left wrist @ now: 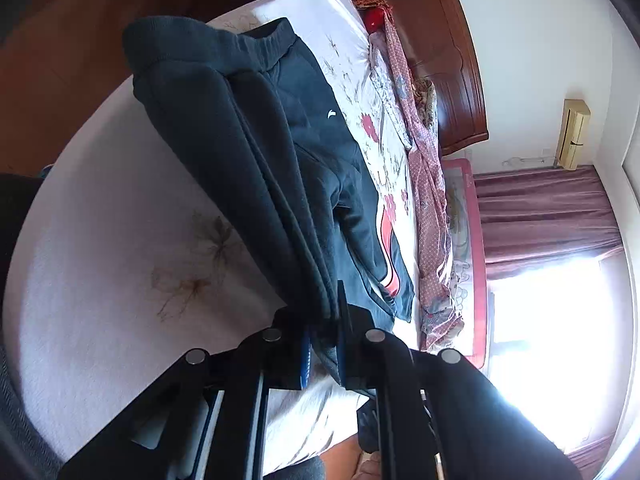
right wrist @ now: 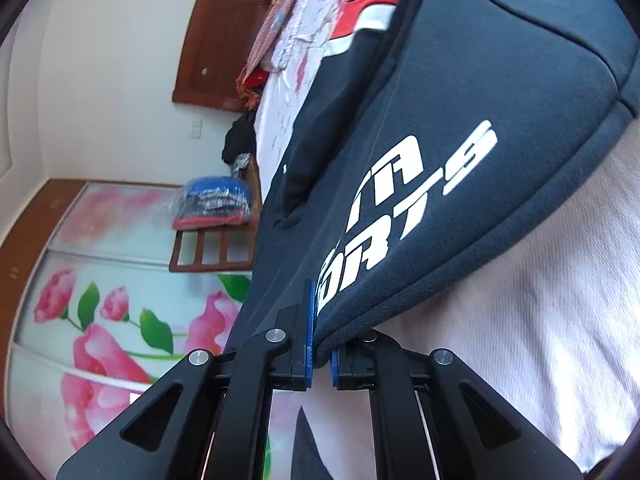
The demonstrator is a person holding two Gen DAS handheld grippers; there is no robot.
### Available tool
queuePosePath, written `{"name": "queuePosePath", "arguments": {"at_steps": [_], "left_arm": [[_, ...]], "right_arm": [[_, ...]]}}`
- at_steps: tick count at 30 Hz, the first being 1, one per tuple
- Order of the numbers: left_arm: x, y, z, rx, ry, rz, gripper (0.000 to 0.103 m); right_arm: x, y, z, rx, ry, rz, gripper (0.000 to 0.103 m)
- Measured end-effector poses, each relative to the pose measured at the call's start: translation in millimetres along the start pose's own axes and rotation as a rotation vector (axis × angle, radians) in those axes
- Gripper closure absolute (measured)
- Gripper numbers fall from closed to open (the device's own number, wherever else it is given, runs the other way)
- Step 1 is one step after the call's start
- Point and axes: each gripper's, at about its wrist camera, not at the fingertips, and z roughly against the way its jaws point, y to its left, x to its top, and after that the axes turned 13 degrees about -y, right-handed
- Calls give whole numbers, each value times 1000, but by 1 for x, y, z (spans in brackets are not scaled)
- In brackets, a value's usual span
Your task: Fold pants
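Note:
Dark navy sweatpants (left wrist: 240, 140) lie folded lengthwise on the white bed sheet (left wrist: 120, 240), waistband at the far end, a red and white stripe along the side. My left gripper (left wrist: 326, 332) is shut on the near fabric edge, which rises off the sheet. In the right wrist view the same pants (right wrist: 480, 80) show white block lettering on a leg. My right gripper (right wrist: 320, 344) is shut on the hem edge beside the lettering, with the cloth pinched between the blue pads and lifted off the sheet (right wrist: 520, 320).
A patterned pink blanket (left wrist: 428, 200) runs along the far side of the bed by a wooden headboard (left wrist: 448, 60). Purple curtains (left wrist: 540, 212) hang by a bright window. A rose-print wardrobe (right wrist: 100, 320) and a bagged clothes bundle (right wrist: 216, 200) stand beyond the bed edge.

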Motion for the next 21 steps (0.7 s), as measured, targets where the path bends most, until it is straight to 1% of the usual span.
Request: {"name": "queuePosePath", "arguments": {"at_steps": [3, 5, 7, 8, 9, 10, 11, 12, 13, 14, 15, 16, 17, 18, 19, 20, 21], "left_arm": [[-10, 2, 34, 22, -6, -20, 94], [-20, 7, 55, 55, -4, -42, 94], [-34, 16, 71, 110, 3, -80, 93], [-40, 23, 75, 141, 10, -92, 93], [-45, 32, 73, 189, 17, -118, 91], [-49, 40, 69, 243, 27, -135, 88], [-50, 46, 63, 285, 49, -127, 88], [-51, 49, 58, 315, 65, -125, 88], [-52, 45, 56, 342, 66, -156, 85], [-55, 38, 57, 365, 60, -199, 82], [-58, 26, 61, 387, 46, -266, 79], [-62, 15, 64, 388, 36, -319, 71], [-64, 3, 66, 383, 28, -370, 64], [-68, -11, 70, 377, 2, -435, 44], [-72, -25, 75, 362, -31, -496, 25], [-76, -38, 76, 330, -57, -556, 18], [-78, -52, 74, 294, -73, -618, 11]], "right_arm": [[-26, -1, 15, 11, 70, 28, 98], [-52, -12, 19, -6, 114, 48, 98], [-72, -27, 20, -26, 156, 53, 98], [-80, -34, 18, -52, 164, 62, 98], [-85, -41, 14, -95, 181, 97, 98], [-89, -49, 10, -159, 208, 124, 89], [-92, -59, 11, -207, 233, 106, 76], [-92, -64, 14, -196, 241, 70, 74], [-90, -62, 21, -167, 236, 65, 74], [-84, -57, 32, -164, 220, 93, 71], [-75, -52, 46, -176, 198, 129, 67], [-62, -49, 61, -180, 159, 152, 62], [-43, -49, 78, -192, 97, 169, 61], [-20, -58, 99, -240, 10, 182, 61], [5, -64, 117, -315, -89, 180, 53], [34, -77, 140, -389, -202, 160, 52], [61, -91, 157, -430, -293, 136, 52]]}}
